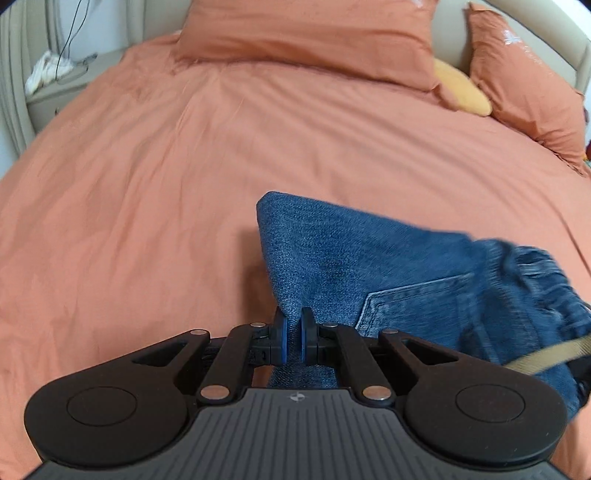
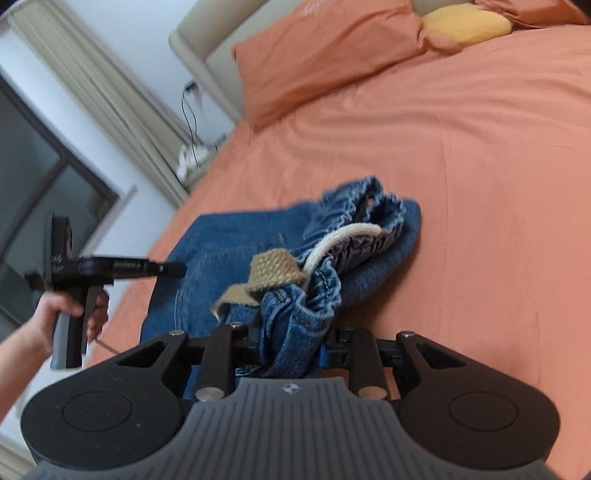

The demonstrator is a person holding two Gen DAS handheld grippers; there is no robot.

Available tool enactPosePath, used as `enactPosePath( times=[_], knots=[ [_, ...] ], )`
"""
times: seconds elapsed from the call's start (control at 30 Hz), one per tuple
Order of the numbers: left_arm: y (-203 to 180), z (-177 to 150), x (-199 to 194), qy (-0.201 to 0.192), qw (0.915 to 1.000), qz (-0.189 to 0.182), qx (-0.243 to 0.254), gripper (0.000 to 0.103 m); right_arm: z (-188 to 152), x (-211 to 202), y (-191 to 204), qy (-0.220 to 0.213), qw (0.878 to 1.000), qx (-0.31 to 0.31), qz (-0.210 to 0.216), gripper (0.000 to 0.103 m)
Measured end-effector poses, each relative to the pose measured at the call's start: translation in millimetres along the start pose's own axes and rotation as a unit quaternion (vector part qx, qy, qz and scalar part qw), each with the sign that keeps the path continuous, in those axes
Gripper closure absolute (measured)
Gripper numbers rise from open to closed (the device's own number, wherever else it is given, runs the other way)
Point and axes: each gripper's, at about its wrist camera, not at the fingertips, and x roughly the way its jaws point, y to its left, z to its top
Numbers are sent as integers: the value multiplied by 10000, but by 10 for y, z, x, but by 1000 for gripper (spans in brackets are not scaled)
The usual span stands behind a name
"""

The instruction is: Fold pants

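**Layout on the bed**

Pants (image 1: 388, 258) lie on the bed cover (image 1: 147, 203), near its front edge; waistband (image 2: 354, 221) w/ belt strap (image 2: 273, 273) on top, at the right side; two pillows (image 1: 306, 33) behind, at the headboard; cushion (image 1: 461, 88) btw. them; nightstand (image 1: 55, 92) left of the bed.

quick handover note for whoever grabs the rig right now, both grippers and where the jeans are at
Left hand-held gripper: shut on a folded edge of the jeans.
Right hand-held gripper: shut on the bunched waistband, tan belt hanging loose.
Jeans lie partly folded on the orange bedcover, near the front edge.
Done: at least one fold.
Left: lay flat, finish folding, release.
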Motion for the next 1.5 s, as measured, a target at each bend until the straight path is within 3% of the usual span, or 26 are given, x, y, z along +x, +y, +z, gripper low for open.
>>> enactPosePath(
  times=[0.1, 0.27, 0.43, 0.57, 0.7, 0.87, 1.03, 1.2, 1.33, 1.5],
  knots=[
    [121, -67, 181, 63, 9999, -56, -122, 96, -60, 94, -38, 302, 9992, 7, -260, 82],
    [96, -126, 365, 155, 9998, -21, 89, 92, -149, 357, -90, 668, 9944, -283, -766, 81],
    [91, -127, 255, 157, 9996, 172, 186, 83, -89, 573, -150, 796, 9919, -200, -973, 78],
    [102, -57, -84, 110, 9983, 386, 413, 80, -30, 530, -69, 863, 9898, -390, -1062, 71],
    [155, 107, -692, 0, 9930, 753, 909, 80, 90, 424, 30, 884, 9866, -583, -1239, 57],
    [126, 311, -1495, 29, 9854, 909, 1440, 80, 173, 156, 406, 615, 9675, -1616, -1845, 54],
    [-15, 159, -1926, 62, 9794, 887, 1812, 80, 229, -147, 683, 232, 9610, -2151, -1722, 60],
    [-78, -257, -1711, 24, 9888, 554, 1386, 80, 257, -110, 774, 263, 9598, -2283, -1610, 74],
    [-37, -632, -1248, 234, 9954, 277, 891, 80, 379, -22, 756, 324, 9579, -2261, -1742, 69],
    [44, -887, -782, 461, 9981, -13, 411, 80, 677, 242, 579, 482, 9683, -1783, -1681, 68]
  ],
)
